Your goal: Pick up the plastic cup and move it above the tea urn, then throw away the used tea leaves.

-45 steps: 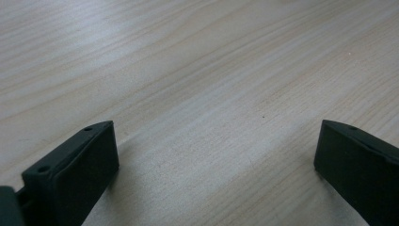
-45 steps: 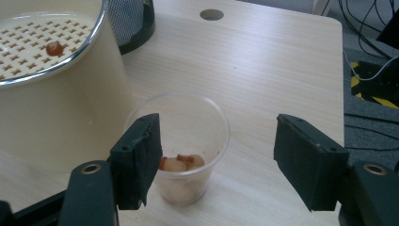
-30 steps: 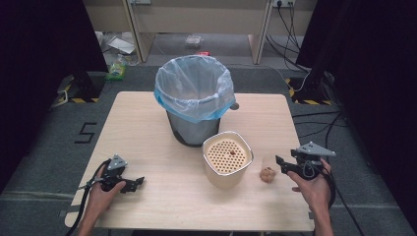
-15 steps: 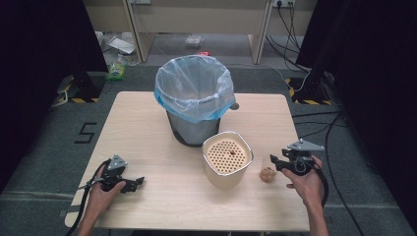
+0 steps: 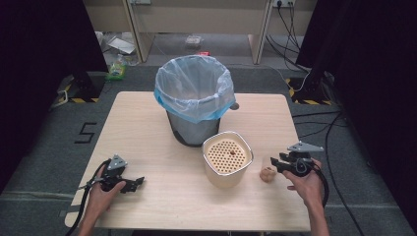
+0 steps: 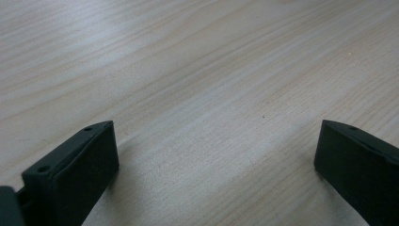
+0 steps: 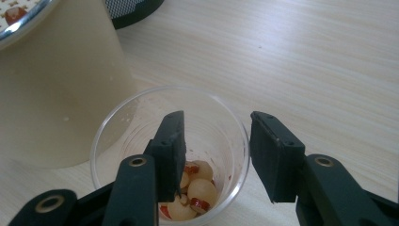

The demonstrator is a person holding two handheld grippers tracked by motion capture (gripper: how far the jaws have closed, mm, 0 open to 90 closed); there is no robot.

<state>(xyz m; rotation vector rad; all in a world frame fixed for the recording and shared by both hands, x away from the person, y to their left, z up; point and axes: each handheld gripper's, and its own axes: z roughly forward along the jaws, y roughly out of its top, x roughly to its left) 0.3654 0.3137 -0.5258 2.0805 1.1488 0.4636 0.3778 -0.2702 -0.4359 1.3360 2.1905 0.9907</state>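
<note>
A clear plastic cup (image 7: 170, 155) is standing upright on the pale wood-grain table (image 5: 147, 128), thin-walled and round, holding pale beige balls flecked with red in its bottom. The right gripper (image 7: 217, 157) is straddling its rim at about 3 o'clock: one matte black jaw is reaching inside the cup and the other is standing outside the wall, half open and just closing, though whether the pads are pressing the wall I cannot tell. Just beyond the cup, at roughly 10 o'clock, a cream canister (image 5: 227, 158) with smooth sides and a perforated top is standing. Farther back, a dark bin (image 5: 194, 100) lined with a crinkled blue bag is rising. The left gripper (image 6: 216, 155) is resting low over bare wood, jaws wide apart and empty.
</note>
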